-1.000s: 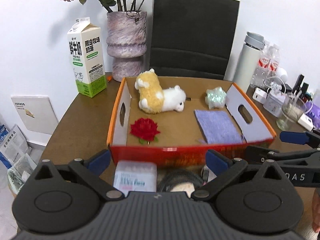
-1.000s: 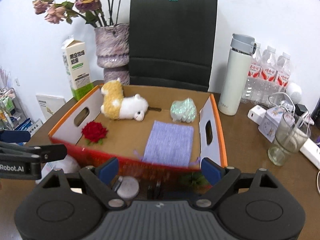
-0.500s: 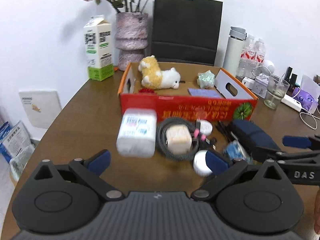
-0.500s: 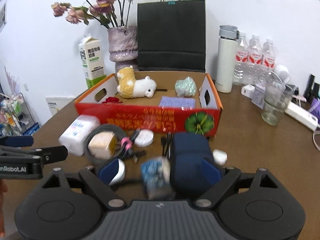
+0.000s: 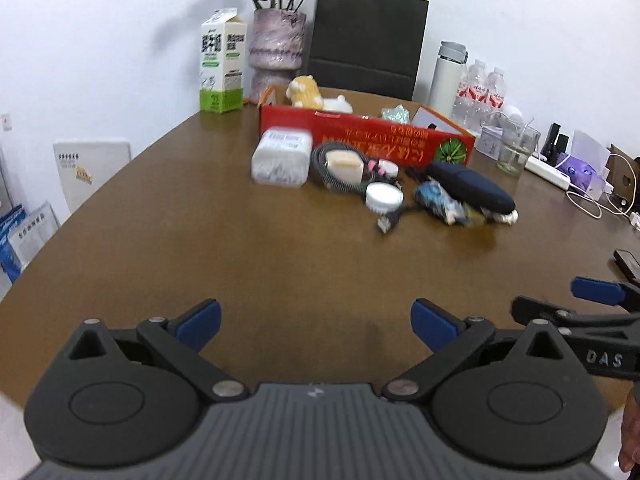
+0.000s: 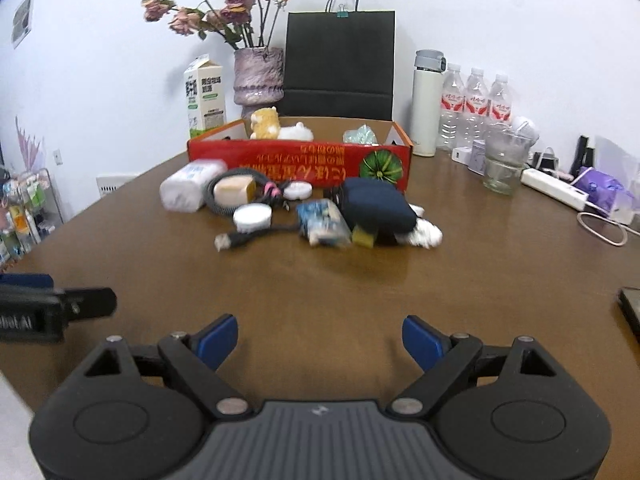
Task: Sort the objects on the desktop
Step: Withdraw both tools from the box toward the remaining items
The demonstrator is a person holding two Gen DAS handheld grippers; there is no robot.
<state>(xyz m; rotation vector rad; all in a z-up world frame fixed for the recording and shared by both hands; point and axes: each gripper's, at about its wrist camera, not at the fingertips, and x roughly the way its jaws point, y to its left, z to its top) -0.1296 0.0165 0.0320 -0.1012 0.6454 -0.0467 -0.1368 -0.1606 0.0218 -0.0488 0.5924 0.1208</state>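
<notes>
A red cardboard box [image 5: 366,136] [image 6: 300,158] stands mid-table and holds a plush alpaca [image 6: 276,126] and a green crumpled item [image 6: 360,135]. In front of it lies a pile: a white tissue pack [image 5: 282,156] [image 6: 190,190], a coiled cable with a beige charger [image 5: 344,164] [image 6: 234,190], a white round tin [image 5: 384,196] [image 6: 253,216], a blue packet [image 5: 438,200] [image 6: 324,224] and a dark navy pouch [image 5: 472,190] [image 6: 376,206]. My left gripper [image 5: 316,322] and right gripper [image 6: 320,338] are both open and empty, low over bare table well short of the pile.
A milk carton [image 5: 222,60], a vase of dried flowers [image 5: 276,48] and a black paper bag [image 5: 366,36] stand behind the box. A thermos [image 6: 428,102], water bottles [image 6: 476,108], a glass [image 6: 502,162] and a power strip [image 6: 554,188] sit at the right. A dark phone [image 6: 632,312] lies at the right edge.
Both grippers have pulled back and down from above the box to the near side of the table. The pile, once right under them, now lies far ahead. Both stay open.
</notes>
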